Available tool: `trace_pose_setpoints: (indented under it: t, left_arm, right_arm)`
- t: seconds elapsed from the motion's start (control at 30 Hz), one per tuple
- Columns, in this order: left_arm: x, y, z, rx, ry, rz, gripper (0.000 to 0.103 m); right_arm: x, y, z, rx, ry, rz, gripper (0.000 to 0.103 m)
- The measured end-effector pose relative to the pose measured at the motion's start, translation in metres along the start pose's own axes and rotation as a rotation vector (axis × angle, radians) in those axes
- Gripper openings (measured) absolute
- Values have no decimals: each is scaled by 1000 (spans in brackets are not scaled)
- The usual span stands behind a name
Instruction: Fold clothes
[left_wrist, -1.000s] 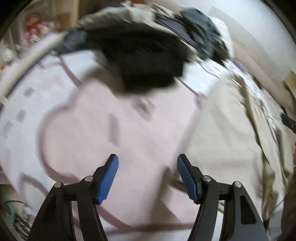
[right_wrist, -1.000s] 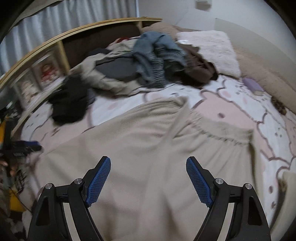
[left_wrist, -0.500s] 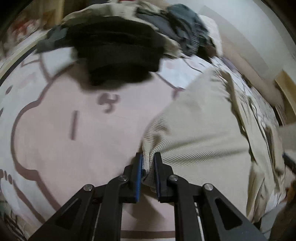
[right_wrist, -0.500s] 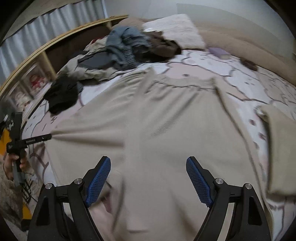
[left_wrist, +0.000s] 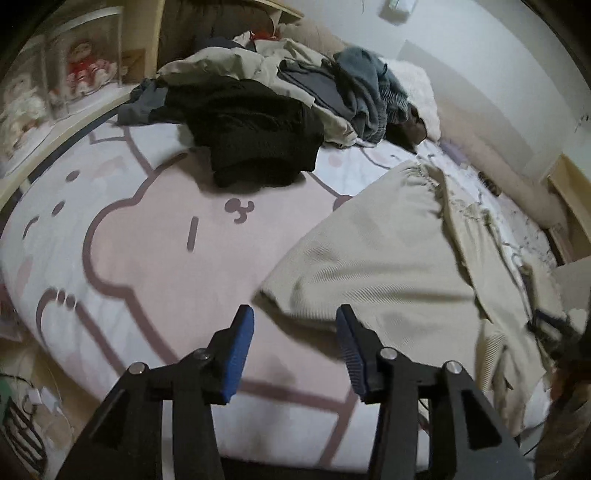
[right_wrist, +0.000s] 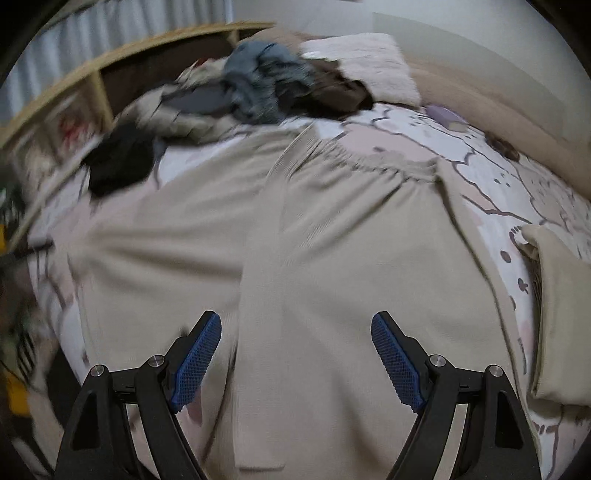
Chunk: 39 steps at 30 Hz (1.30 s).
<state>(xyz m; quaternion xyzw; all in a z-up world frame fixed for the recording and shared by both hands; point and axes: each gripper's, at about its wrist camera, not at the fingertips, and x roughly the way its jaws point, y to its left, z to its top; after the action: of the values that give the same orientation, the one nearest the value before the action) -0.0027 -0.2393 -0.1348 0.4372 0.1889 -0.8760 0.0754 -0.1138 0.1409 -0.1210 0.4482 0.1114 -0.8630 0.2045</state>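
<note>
A beige ribbed garment (left_wrist: 384, 258) lies spread flat on the pink and white bedsheet (left_wrist: 147, 240). In the left wrist view its near left corner lies just beyond my left gripper (left_wrist: 295, 325), whose jaws are opening with nothing pressed between the blue pads. The same beige garment (right_wrist: 332, 258) fills the right wrist view, a fold line running down its middle and its gathered waistband toward the far end. My right gripper (right_wrist: 295, 347) hovers open over the garment's near part, gripping nothing.
A pile of unfolded clothes (left_wrist: 280, 92), black, grey, blue and beige, lies at the head of the bed beside a white fluffy pillow (right_wrist: 365, 62). A folded beige piece (right_wrist: 557, 314) rests at the right. A wooden shelf (left_wrist: 74, 74) with dolls borders the left.
My left gripper pinched the garment's corner half a second ago; now it has let go and drawn back. The right gripper has moved closer over the garment, still open.
</note>
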Motion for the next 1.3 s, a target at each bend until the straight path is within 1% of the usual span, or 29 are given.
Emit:
trace_pose_setpoints:
  t: [0.1,0.17,0.27,0.33,0.4,0.43,0.6,0.67,0.7,0.73,0.77,0.8,0.83,0.87,0.9,0.97,1.03,1.1,1.13,1.27,1.3]
  left_arm:
    - [-1,-5,-6,-22,-3,-16,46]
    - [-1,-10,-8,-31,-2,-48,46]
    - [2,-28,-11,-6,6,-89,46]
    - [5,-40,-13,16,13,-113,46]
    - [9,-52,-16,39,23,-132,46]
    - [11,-56,-17,47,29,-143,46]
    - [18,-75,-25,87,58,-166,46]
    - [21,-77,-26,87,67,-167,46]
    - [23,-78,-27,84,72,-166,46]
    - [24,-78,-27,81,77,-166,46]
    - [25,-78,-28,79,81,-164,46]
    - [26,-79,-28,78,84,-160,46]
    - [26,-79,-28,78,85,-155,46]
    - [26,-79,-29,81,84,-149,46]
    - [26,-79,-29,82,83,-146,46]
    - [25,-77,-28,80,84,-147,46]
    - [28,-76,-25,77,85,-146,46]
    - [30,-75,-22,75,84,-142,46]
    - [31,-75,-21,71,81,-141,46]
    - [32,-75,-16,55,71,-144,46]
    - [32,-75,-16,57,70,-141,46]
  right_arm:
    - [-1,20,-31,-66,36,-14,83]
    - [-7,29,-44,-107,43,-20,82]
    - [-21,38,-62,-160,22,-51,68]
    - [-29,38,-69,-165,-8,-90,51]
    - [-38,35,-75,-168,-57,-128,50]
    - [-40,35,-77,-183,-66,-140,50]
    - [-32,51,-92,-387,-45,-171,50]
    - [-23,57,-96,-449,-33,-198,45]
    - [-18,57,-95,-454,-23,-203,33]
    - [-13,54,-93,-442,-10,-201,17]
    - [-7,52,-91,-430,3,-198,9]
    - [-2,49,-89,-418,17,-196,3]
    - [-5,40,-81,-351,20,-145,3]
    - [-14,26,-71,-244,17,-62,3]
    - [-25,7,-62,-123,-10,-2,3]
    - [-53,-39,-45,135,-96,89,3]
    - [-79,-102,-39,404,-193,134,3]
    - [-91,-156,-43,607,-246,123,3]
    - [-90,-176,-46,686,-247,130,3]
    - [-74,-236,-64,968,-197,211,3]
    - [-74,-240,-63,996,-197,241,3]
